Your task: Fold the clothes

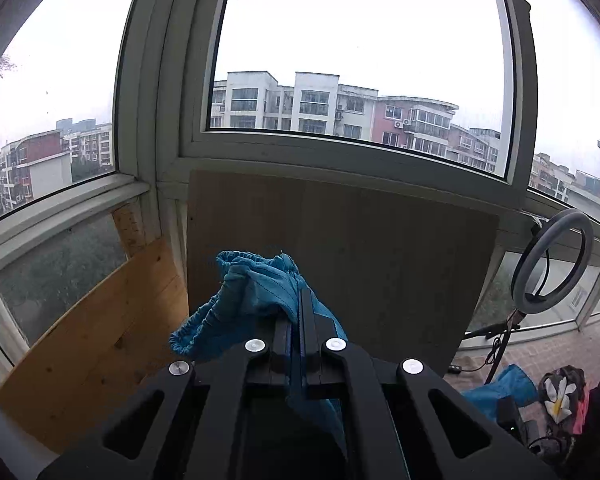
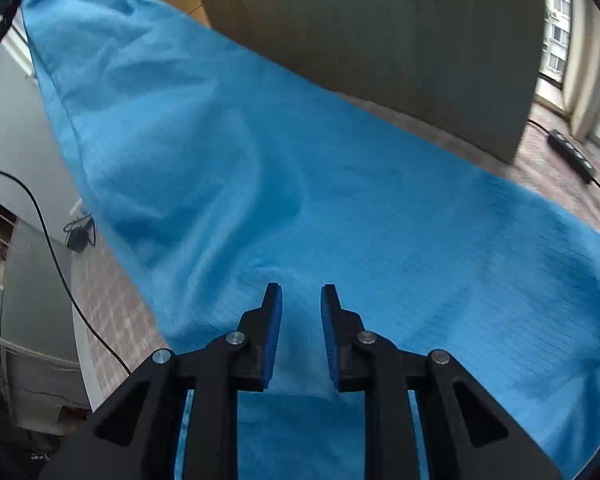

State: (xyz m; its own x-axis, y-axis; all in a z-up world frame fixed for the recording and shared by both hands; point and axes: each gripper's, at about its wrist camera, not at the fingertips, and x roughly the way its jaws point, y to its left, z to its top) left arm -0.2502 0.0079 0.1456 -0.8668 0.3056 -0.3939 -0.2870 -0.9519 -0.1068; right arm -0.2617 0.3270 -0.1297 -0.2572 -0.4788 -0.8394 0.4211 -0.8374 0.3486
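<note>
A blue garment with an elastic waistband (image 1: 240, 292) is bunched at the tips of my left gripper (image 1: 298, 300), which is shut on it and holds it raised in front of the window. In the right wrist view the same blue garment (image 2: 300, 168) hangs stretched from the upper left down across the frame, close under my right gripper (image 2: 300, 300). That gripper is open, its blue-padded fingers (image 2: 274, 320) apart with the cloth just beyond and below them. I cannot tell whether the pads touch the fabric.
A tall wooden board (image 1: 340, 248) leans against the window frame (image 1: 156, 120), with a lighter board (image 1: 100, 344) at its left. A ring light (image 1: 552, 256) stands at the right above bags (image 1: 564, 400) on the brick floor. A power strip (image 2: 572, 156) lies on the floor.
</note>
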